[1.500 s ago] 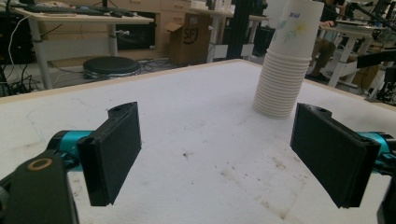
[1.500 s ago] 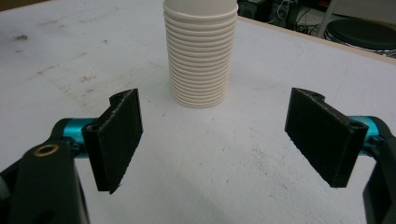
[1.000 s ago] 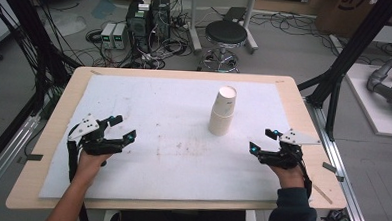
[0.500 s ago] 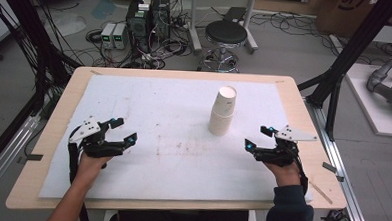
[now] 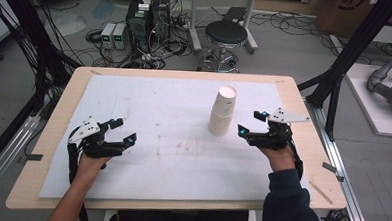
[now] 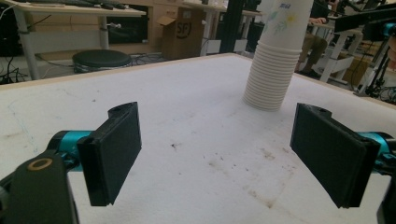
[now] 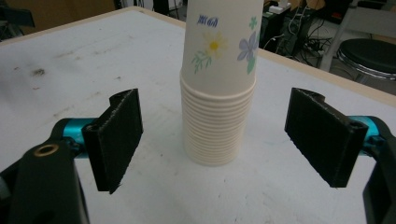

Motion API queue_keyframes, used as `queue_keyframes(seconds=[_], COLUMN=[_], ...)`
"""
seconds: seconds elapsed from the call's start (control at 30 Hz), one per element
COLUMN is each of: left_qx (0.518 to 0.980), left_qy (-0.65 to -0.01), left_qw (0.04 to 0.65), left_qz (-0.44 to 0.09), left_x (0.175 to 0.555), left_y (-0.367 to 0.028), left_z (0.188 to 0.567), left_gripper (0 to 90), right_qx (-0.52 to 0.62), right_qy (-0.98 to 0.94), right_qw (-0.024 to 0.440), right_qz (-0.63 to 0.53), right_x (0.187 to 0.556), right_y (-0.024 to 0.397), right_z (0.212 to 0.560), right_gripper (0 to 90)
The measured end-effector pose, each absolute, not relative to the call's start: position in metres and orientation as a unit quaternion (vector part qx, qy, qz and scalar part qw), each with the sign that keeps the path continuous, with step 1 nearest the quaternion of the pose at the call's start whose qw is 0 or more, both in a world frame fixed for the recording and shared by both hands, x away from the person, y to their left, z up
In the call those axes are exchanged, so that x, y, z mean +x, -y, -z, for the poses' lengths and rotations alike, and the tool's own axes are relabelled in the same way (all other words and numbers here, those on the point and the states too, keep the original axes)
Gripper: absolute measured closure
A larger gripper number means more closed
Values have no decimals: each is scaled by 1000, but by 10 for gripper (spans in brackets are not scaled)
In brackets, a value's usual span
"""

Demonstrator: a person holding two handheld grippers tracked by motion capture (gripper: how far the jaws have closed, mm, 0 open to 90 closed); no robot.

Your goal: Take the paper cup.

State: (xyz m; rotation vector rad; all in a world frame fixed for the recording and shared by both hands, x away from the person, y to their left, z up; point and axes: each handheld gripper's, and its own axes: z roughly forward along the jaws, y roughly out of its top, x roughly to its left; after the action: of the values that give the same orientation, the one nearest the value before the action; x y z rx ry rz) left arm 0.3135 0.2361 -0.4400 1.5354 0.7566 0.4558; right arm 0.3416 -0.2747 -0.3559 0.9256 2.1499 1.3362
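The right gripper (image 5: 250, 124) has come in from the table's right edge toward the stack of paper cups (image 5: 222, 111), while the left gripper (image 5: 120, 130) has kept its place and the stack has not shifted. The table (image 5: 59, 107) carries a white sheet (image 5: 149, 108) with faint brown stains near its middle, and the stack stands on it to the right of centre, upright, its long axis vertical, the ribbed rims low and the open mouth of the top cup facing up. In the right gripper view the stack (image 7: 219, 88) sits squarely between the two jaws, which stand wide apart and touch nothing; the flowered top cup rises above the nested rims. The left gripper's jaws are likewise apart and hold nothing, well away from the stack (image 6: 275, 56). By my judgement the work is at its start: the approach is nearly made, but gripping, lifting and separating a cup all remain.
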Motion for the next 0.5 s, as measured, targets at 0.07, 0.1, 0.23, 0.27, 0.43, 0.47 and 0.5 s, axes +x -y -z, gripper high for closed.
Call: queue_keyframes(seconds=[0.07, 0.1, 0.23, 0.27, 0.43, 0.47, 0.5], left_qx=[671, 672, 671, 671, 672, 672, 672], left_qy=[-331, -330, -330, -330, -329, -329, -329], left_qw=[633, 633, 634, 634, 634, 634, 634], left_qz=[-199, -197, -197, -197, -195, -195, -194], left_x=[314, 314, 314, 314, 315, 315, 315], left_y=[-236, -235, -235, -235, -234, -234, -234], left_z=[440, 440, 440, 440, 441, 441, 441], left_gripper=[164, 165, 165, 165, 166, 166, 166], right_qx=[335, 336, 332, 332, 339, 336, 332], right_qy=[-781, -782, -788, -788, -798, -801, -804], right_qw=[222, 220, 222, 222, 210, 207, 207], right_qz=[-478, -476, -468, -468, -452, -450, -447], right_x=[347, 351, 365, 365, 389, 393, 395], right_y=[272, 269, 260, 260, 246, 244, 240], right_z=[351, 347, 334, 334, 322, 321, 320], right_gripper=[193, 193, 193, 193, 193, 193, 193])
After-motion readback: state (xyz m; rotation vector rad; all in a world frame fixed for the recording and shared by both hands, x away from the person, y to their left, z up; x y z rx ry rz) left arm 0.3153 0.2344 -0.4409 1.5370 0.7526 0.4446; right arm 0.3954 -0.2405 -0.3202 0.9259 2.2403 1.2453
